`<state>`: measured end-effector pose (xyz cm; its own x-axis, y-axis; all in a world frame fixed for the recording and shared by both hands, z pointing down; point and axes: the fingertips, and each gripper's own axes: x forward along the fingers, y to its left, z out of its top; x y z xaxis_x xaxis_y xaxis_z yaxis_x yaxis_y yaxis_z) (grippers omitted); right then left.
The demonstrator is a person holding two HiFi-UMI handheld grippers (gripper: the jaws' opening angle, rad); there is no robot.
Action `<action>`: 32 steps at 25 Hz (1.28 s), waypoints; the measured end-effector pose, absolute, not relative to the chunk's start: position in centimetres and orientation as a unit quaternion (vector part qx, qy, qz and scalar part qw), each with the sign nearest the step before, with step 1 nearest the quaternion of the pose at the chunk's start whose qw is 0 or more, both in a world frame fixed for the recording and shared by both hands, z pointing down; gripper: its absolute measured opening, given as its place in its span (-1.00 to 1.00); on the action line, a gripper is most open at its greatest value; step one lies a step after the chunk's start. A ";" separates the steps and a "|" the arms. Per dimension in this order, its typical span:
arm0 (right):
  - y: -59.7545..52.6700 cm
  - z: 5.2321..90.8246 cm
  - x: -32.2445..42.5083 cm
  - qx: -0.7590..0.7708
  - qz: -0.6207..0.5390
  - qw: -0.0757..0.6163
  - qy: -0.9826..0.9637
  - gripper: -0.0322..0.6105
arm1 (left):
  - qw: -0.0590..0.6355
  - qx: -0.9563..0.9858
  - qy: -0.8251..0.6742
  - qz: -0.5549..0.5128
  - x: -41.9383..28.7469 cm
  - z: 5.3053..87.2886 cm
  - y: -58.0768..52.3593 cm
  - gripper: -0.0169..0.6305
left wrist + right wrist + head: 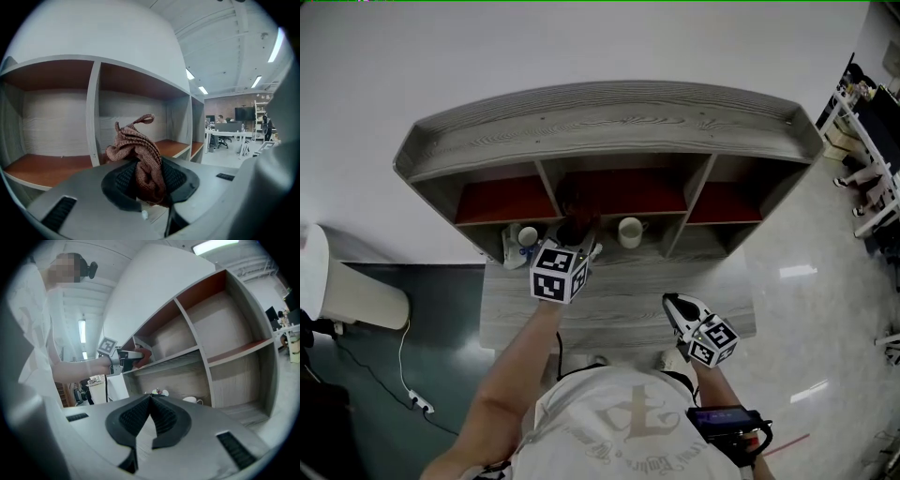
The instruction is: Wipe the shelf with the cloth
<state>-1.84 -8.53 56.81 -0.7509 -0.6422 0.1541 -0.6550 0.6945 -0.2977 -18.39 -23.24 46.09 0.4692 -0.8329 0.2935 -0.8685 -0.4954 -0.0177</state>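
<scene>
A grey wooden shelf unit (609,117) with red-brown boards stands against the wall. My left gripper (574,238) reaches to the middle compartment, shut on a crumpled brown knitted cloth (574,208). In the left gripper view the cloth (136,143) bunches up out of the left gripper (144,165), just in front of the red-brown board (44,168). The right gripper view shows the cloth (143,355) at the board's front edge. My right gripper (677,306) hovers low over the grey counter, away from the shelf. Its jaws (151,399) are shut with nothing between them.
Two white mugs (630,231) (528,235) stand in the lower compartments, above the grey counter (619,305). A white appliance (356,291) and a cable (408,375) lie at the left on the dark floor. An office with desks (229,129) shows far right.
</scene>
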 end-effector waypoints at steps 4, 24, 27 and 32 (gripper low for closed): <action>-9.8 56.4 0.5 0.343 0.169 0.021 -0.924 -0.89 | 0.067 0.823 -0.546 0.143 -19.0 45.6 -25.8 -0.64; -13.6 57.0 7.0 0.326 0.182 0.011 -0.927 -0.89 | 0.123 0.715 -0.656 0.210 -19.8 47.6 -31.6 -0.63; -13.9 57.1 7.5 0.323 0.181 0.010 -0.929 -0.89 | 0.142 0.712 -0.659 0.197 -19.8 47.8 -31.9 -0.63; -14.2 57.7 8.4 0.320 0.186 0.010 -0.929 -0.89 | 0.154 0.715 -0.653 0.199 -19.2 48.1 -32.1 -0.64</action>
